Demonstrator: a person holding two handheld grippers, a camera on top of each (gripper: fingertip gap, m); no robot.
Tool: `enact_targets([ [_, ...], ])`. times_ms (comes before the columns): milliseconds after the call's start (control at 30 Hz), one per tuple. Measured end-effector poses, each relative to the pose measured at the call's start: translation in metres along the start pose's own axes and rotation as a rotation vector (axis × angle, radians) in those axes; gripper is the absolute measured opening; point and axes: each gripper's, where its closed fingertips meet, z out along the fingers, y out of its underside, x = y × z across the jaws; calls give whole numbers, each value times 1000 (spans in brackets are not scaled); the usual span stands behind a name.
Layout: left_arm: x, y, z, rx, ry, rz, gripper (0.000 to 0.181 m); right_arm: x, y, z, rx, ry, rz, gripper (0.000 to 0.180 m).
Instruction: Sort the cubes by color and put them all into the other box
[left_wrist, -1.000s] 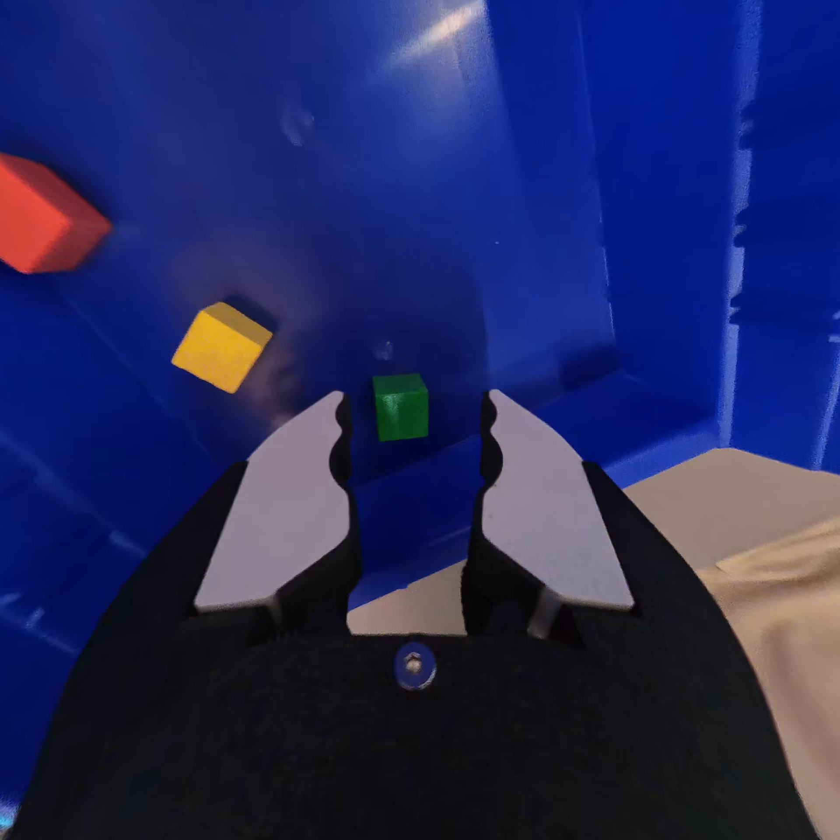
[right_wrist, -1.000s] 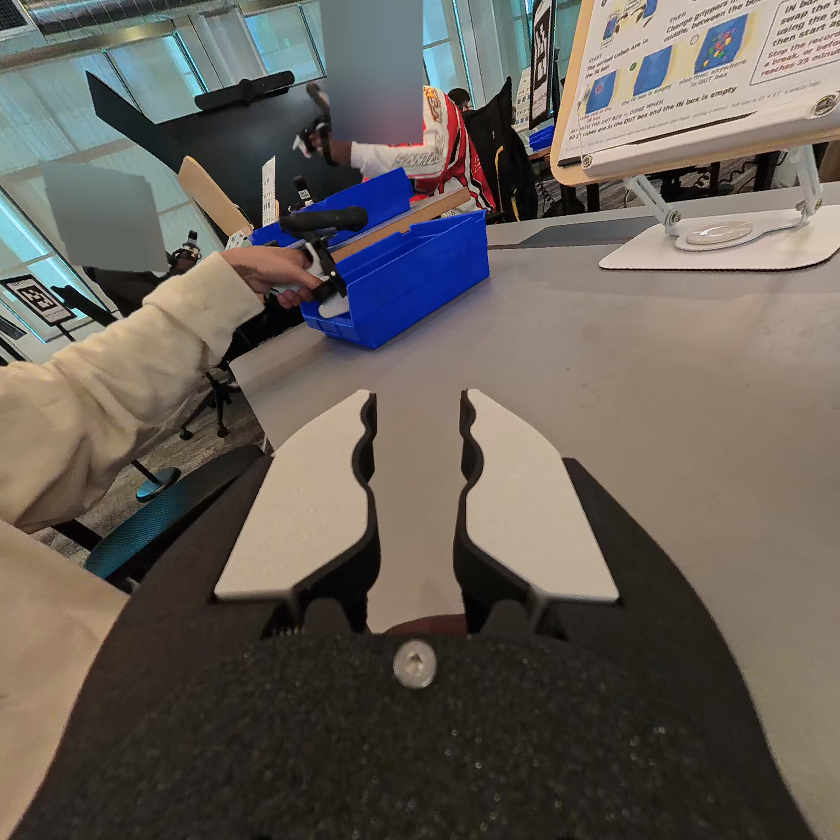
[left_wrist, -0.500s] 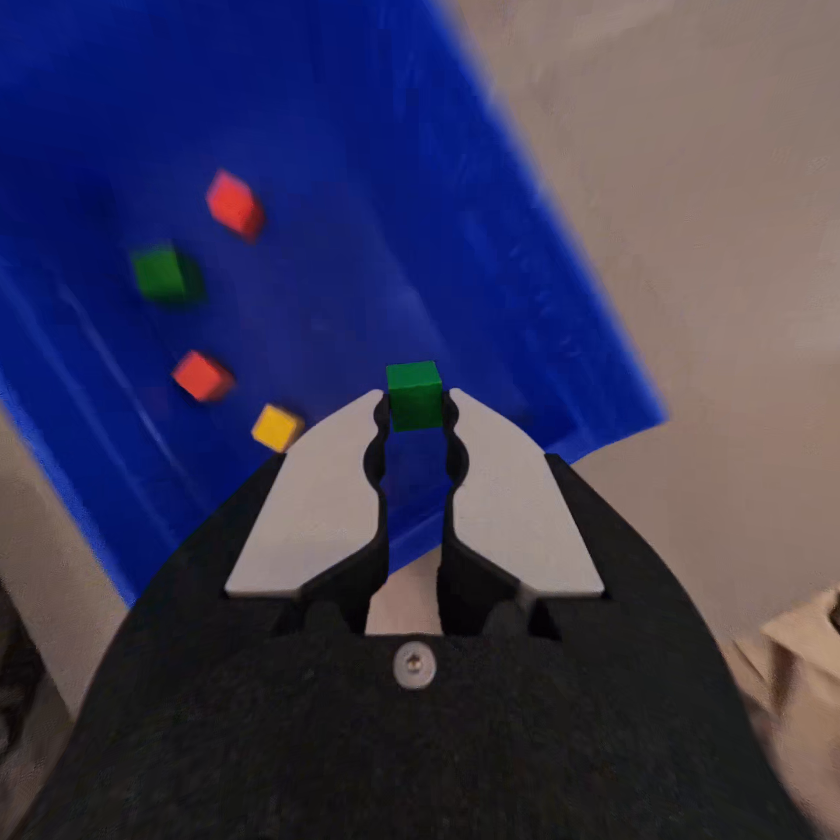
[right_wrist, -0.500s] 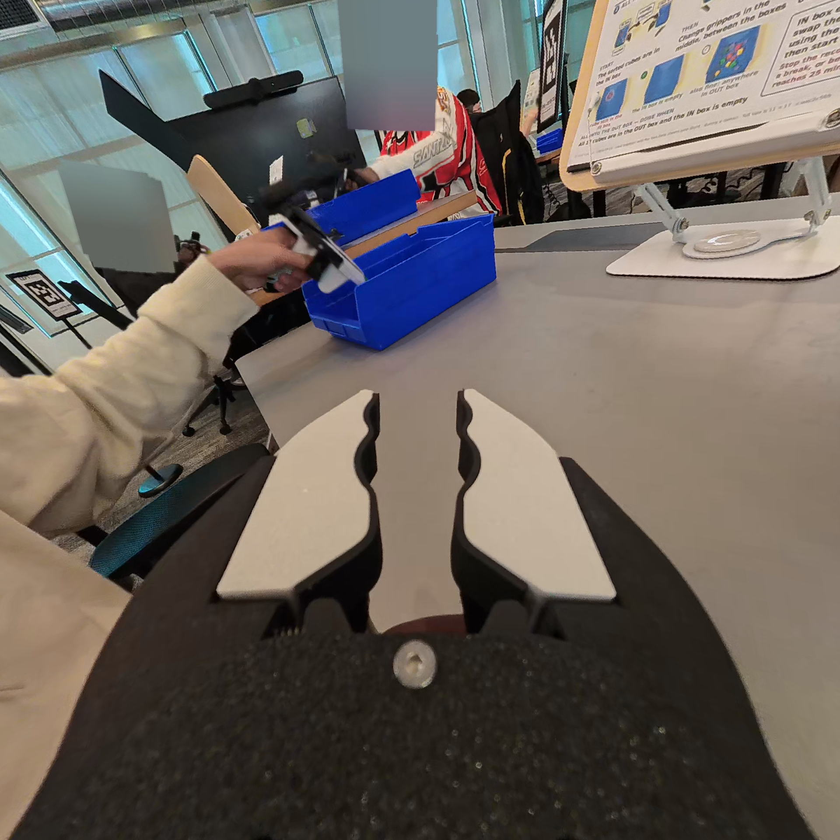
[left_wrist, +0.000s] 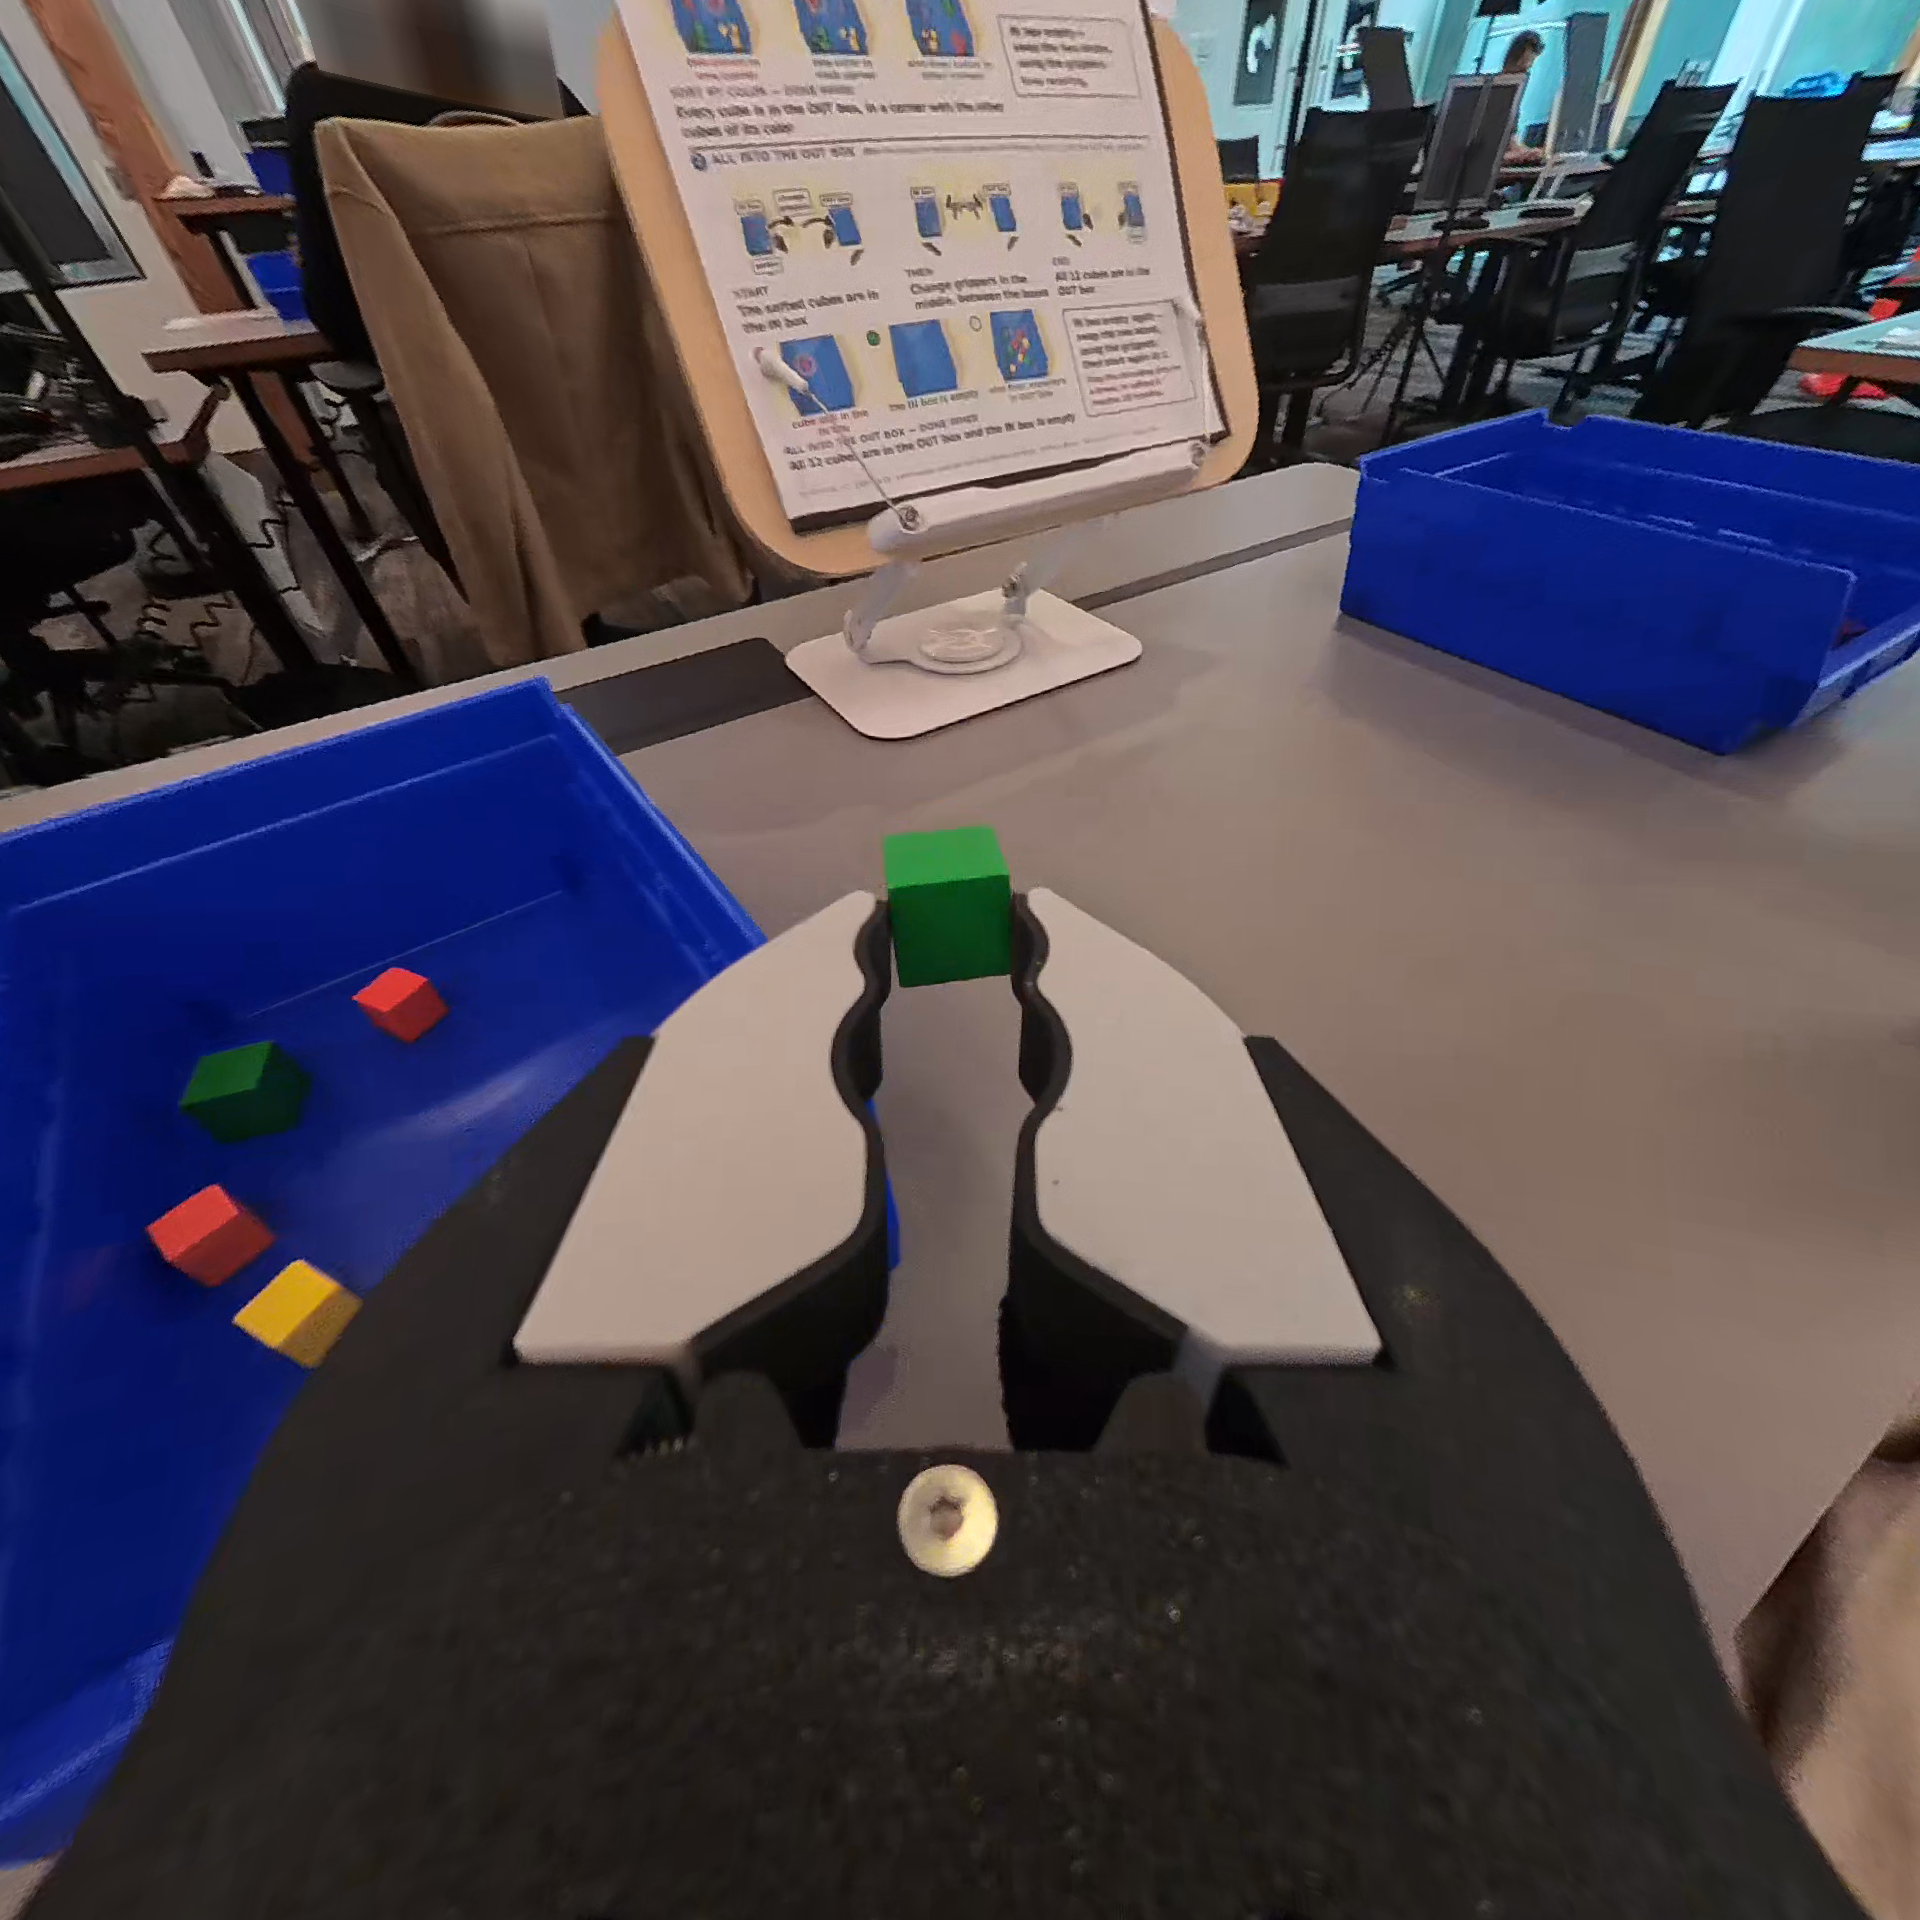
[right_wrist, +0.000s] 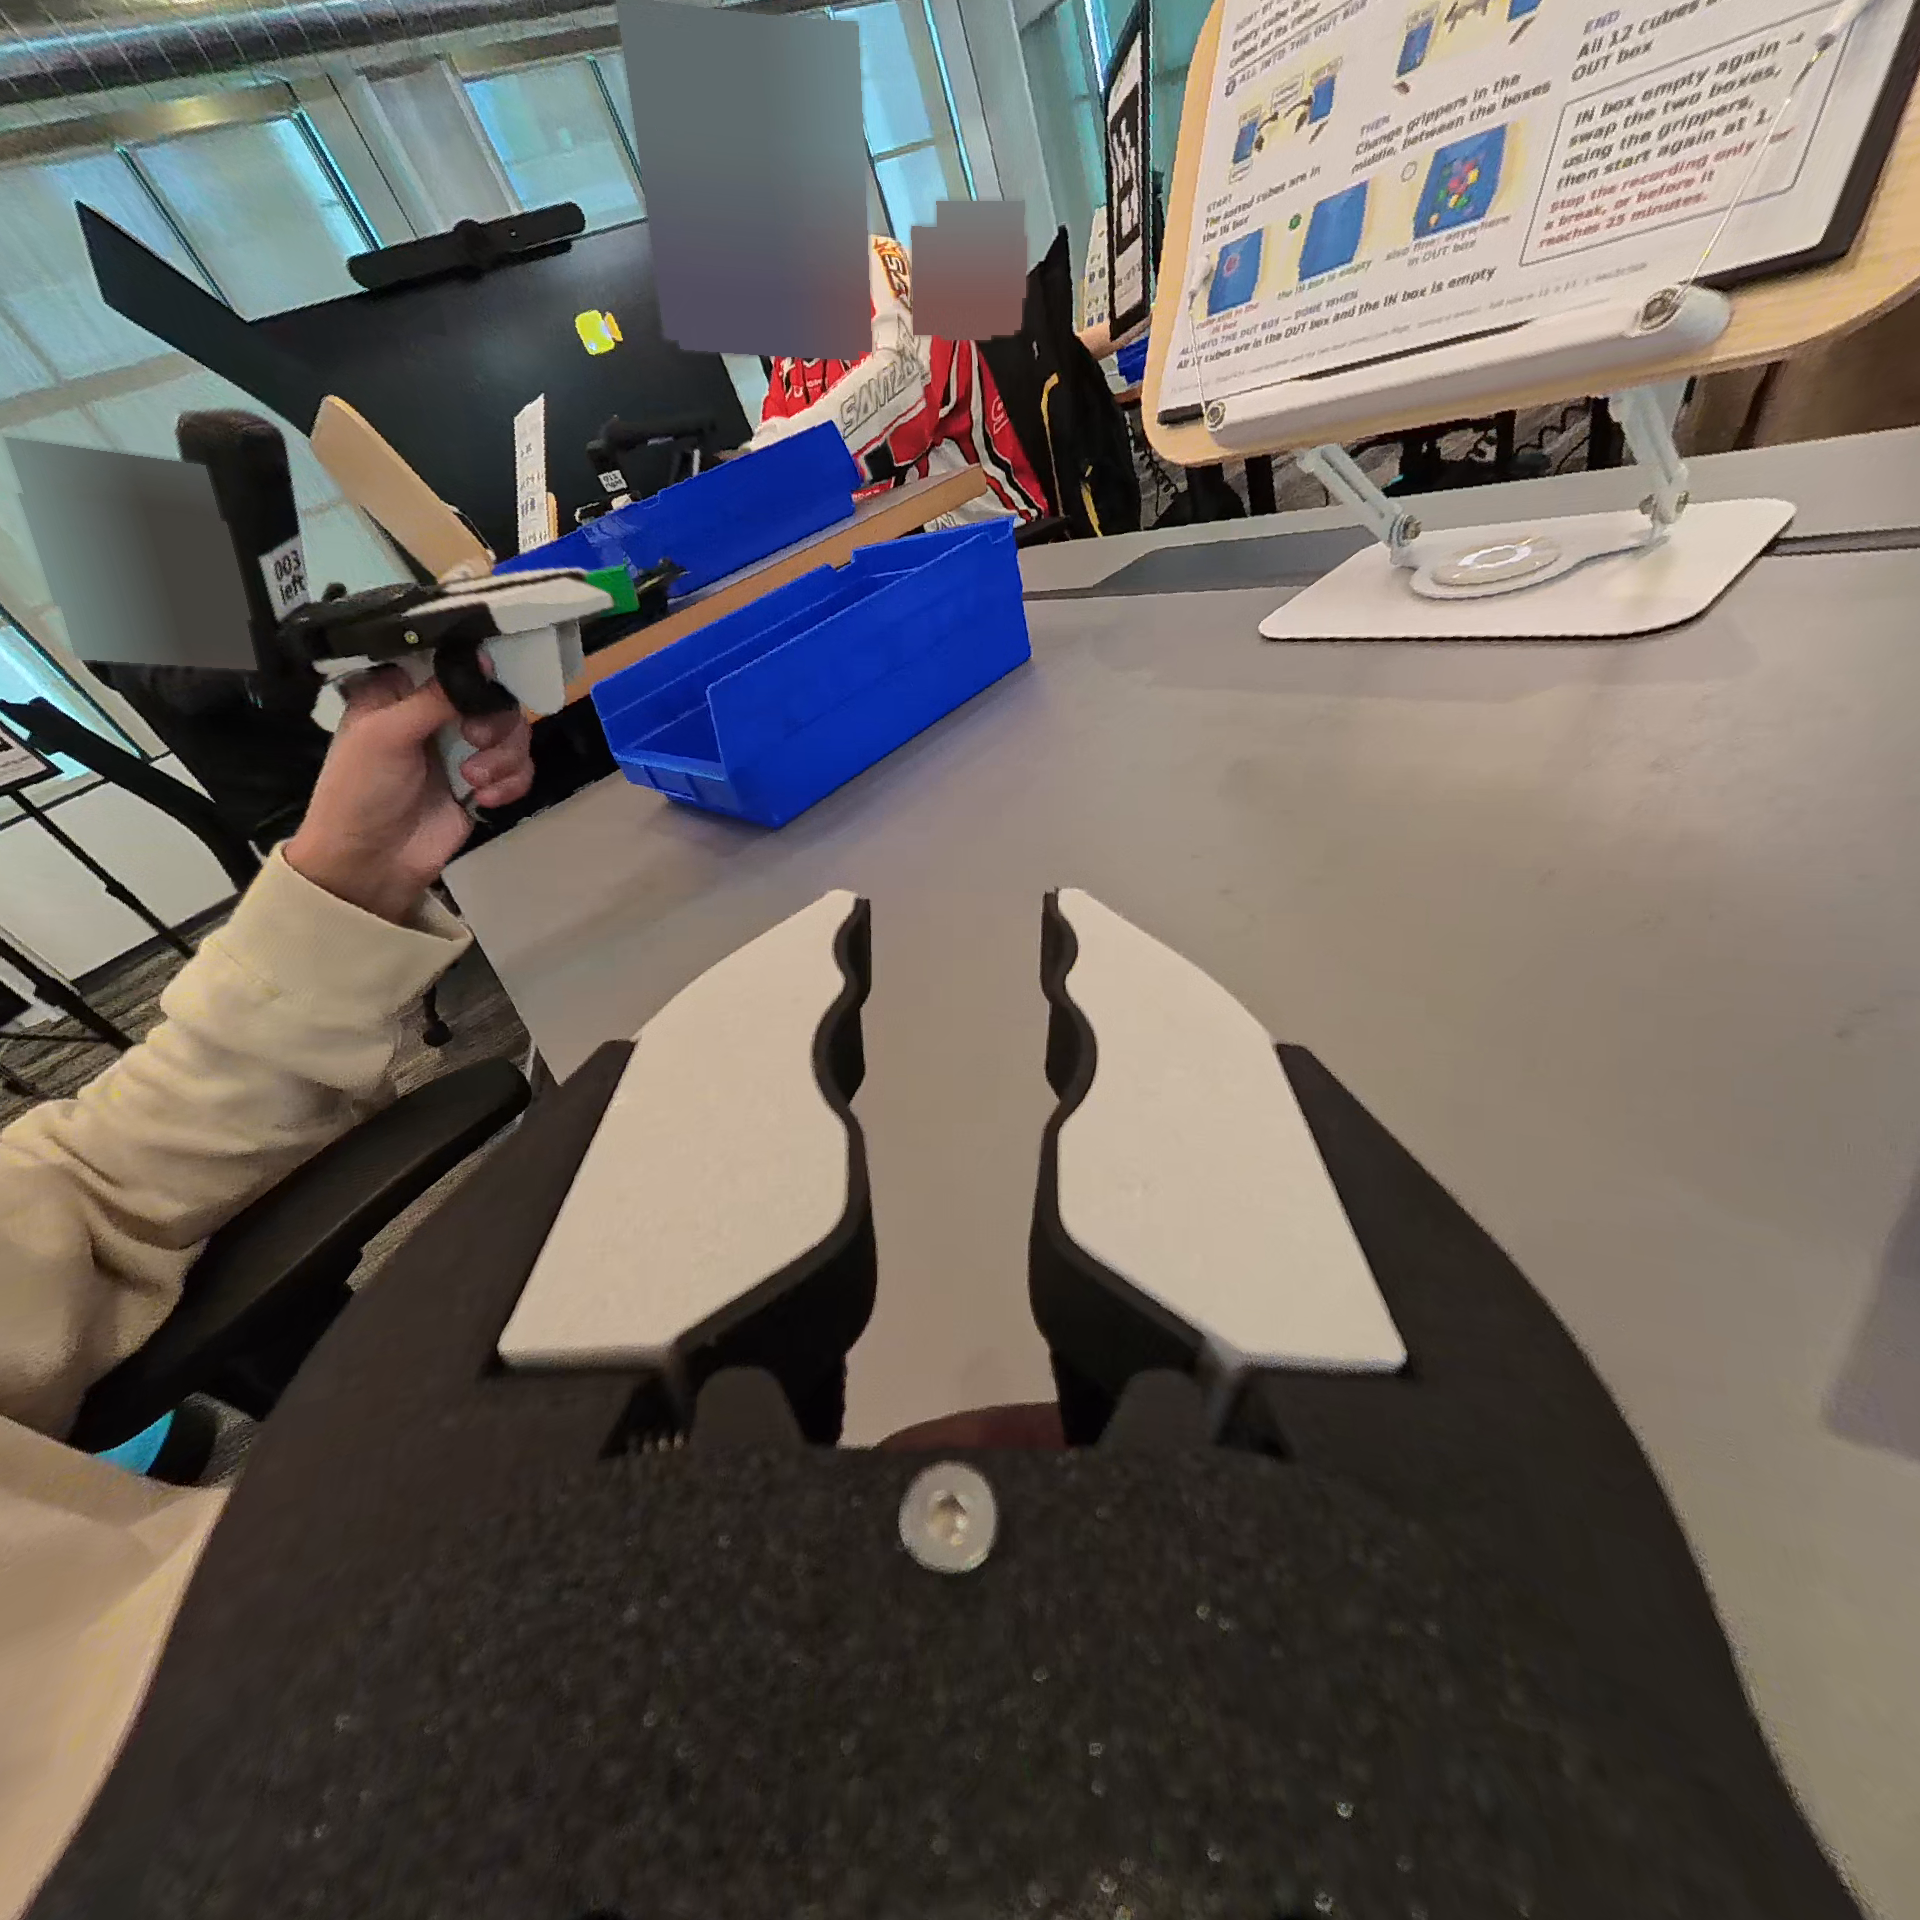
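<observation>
My left gripper (left_wrist: 948, 914) is shut on a green cube (left_wrist: 948, 909) at its fingertips, held in the air above the grey table just right of the near blue box (left_wrist: 312, 790). That box holds two red cubes (left_wrist: 400, 1003) (left_wrist: 208, 1233), a second green cube (left_wrist: 245, 1089) and a yellow cube (left_wrist: 298, 1309). The other blue box (left_wrist: 1621, 592) stands at the far right. In the right wrist view the left gripper (right_wrist: 623, 594) shows far left with the green cube (right_wrist: 615, 588), beside the near box (right_wrist: 831, 665). My right gripper (right_wrist: 956, 914) is open and empty over the table.
A document stand (left_wrist: 935, 312) with an instruction sheet on a white base stands at the table's back; it also shows in the right wrist view (right_wrist: 1507, 208). A person's cream sleeve (right_wrist: 187, 1060) and hand hold the left gripper. Chairs, desks and further blue bins lie beyond the table. The tips of one gripper are about 35 cm away from the tips of the other.
My left gripper closed on the green cube inside the box, lifted it out and levelled off to face across the table. My right gripper stayed open and almost still.
</observation>
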Motion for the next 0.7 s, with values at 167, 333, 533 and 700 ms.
enact_targets([
  [167,45,-19,16,116,262,-3,21,-6,3,21,-50,-73,47,31],
  [333,124,-63,33,303,770,-43,21,-33,-20,61,-189,-398,421,35],
  [533,194,-62,76,244,985,111,21,-55,-49,93,-252,-689,953,36],
  [700,227,-39,99,157,1020,230,21,-49,-38,108,-283,-699,1039,42],
])
